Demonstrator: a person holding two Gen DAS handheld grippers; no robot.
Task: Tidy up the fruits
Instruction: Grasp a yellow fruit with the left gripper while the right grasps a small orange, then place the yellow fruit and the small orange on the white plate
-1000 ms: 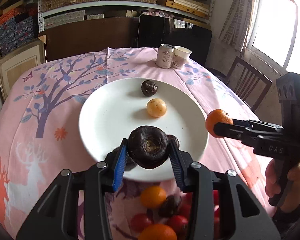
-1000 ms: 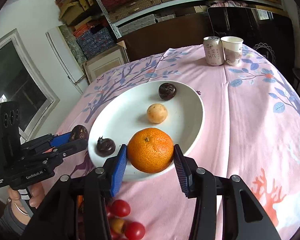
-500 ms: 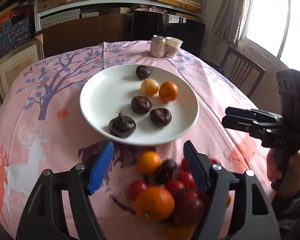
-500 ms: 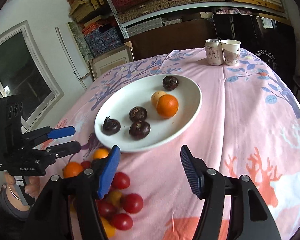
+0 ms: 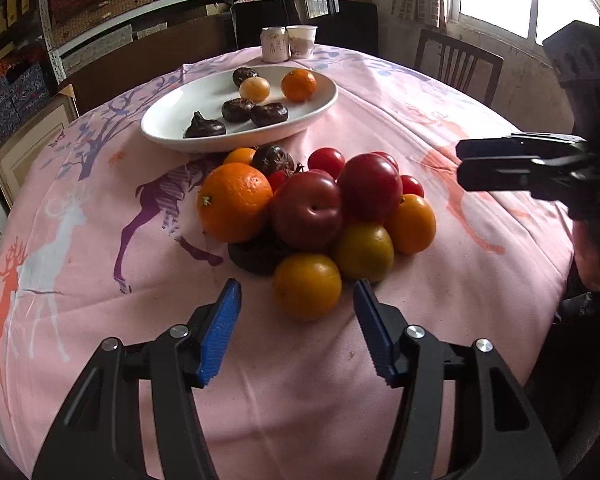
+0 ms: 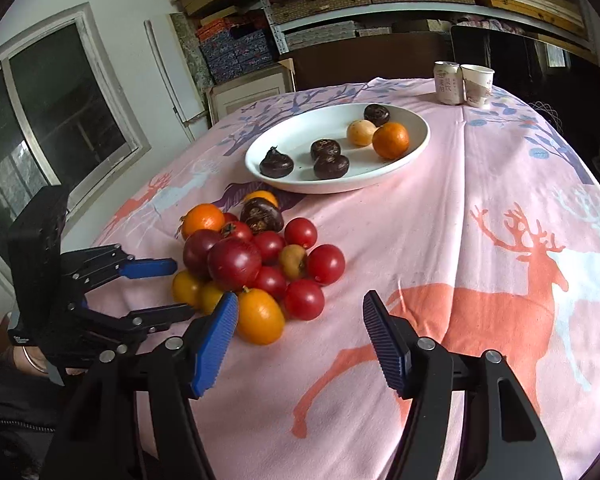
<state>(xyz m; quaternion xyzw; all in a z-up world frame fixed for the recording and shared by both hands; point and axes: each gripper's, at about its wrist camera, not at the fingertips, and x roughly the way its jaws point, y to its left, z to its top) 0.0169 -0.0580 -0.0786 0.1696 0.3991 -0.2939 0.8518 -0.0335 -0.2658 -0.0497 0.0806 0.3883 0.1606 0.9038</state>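
Both grippers have pulled back from the plate (image 5: 320, 102) since a second ago, leaving the mangosteen (image 5: 269, 114) and the orange (image 5: 299, 85) they carried on it. The left gripper (image 5: 296, 330) now hangs spread wide and empty just short of the fruit pile (image 5: 312, 208) on the pink cloth (image 5: 440, 300). The right gripper (image 6: 298, 340) is likewise released and empty, beside the pile's near edge. The plate holds four dark fruits, one pale fruit and the orange, just behind the pile.
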